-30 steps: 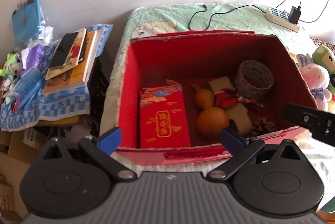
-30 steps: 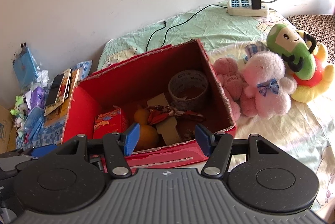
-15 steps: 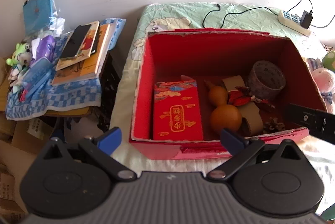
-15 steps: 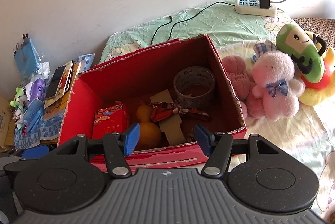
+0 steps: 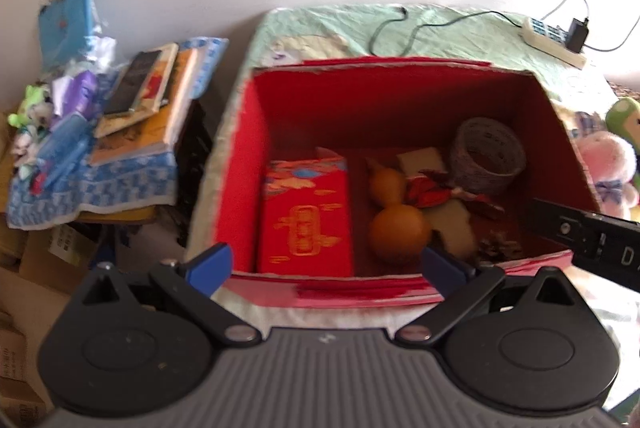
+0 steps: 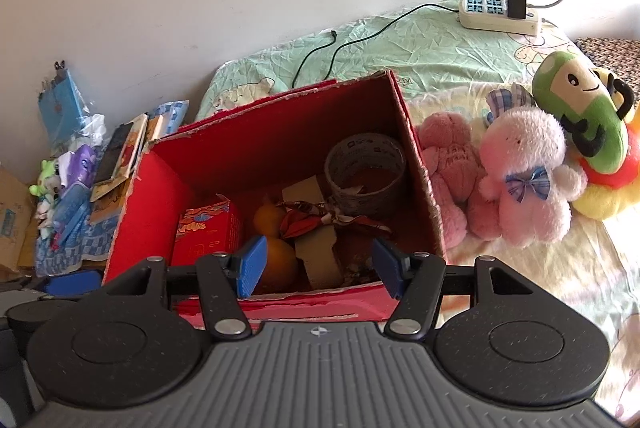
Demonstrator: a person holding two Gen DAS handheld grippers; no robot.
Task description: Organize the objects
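Observation:
An open red cardboard box (image 5: 240, 163) (image 6: 148, 195) stands on the bed. Inside lie a red gift carton (image 5: 306, 220) (image 6: 208, 232), an orange gourd (image 5: 394, 224) (image 6: 272, 248) with a red ribbon, a cardboard piece (image 6: 316, 252), a pine cone (image 5: 496, 248) and a roll of tape (image 5: 486, 155) (image 6: 366, 167). My left gripper (image 5: 326, 264) hangs open over the box's near wall, holding nothing. My right gripper (image 6: 318, 262) is open too, above the near wall. Part of the right gripper shows in the left wrist view as a black bar (image 5: 588, 232).
Plush toys sit right of the box: a dark pink bear (image 6: 448, 163), a pale pink one (image 6: 524, 163) and a green-and-yellow one (image 6: 584, 115). A power strip (image 6: 500, 11) with cables lies at the back. Left of the bed, books (image 5: 140, 99) and clutter pile on a blue checked cloth (image 5: 92, 187).
Both views have shifted over the last second; the left one now sees more of the bedside pile. The right one sits slightly higher and closer. Both grippers stay open and empty.

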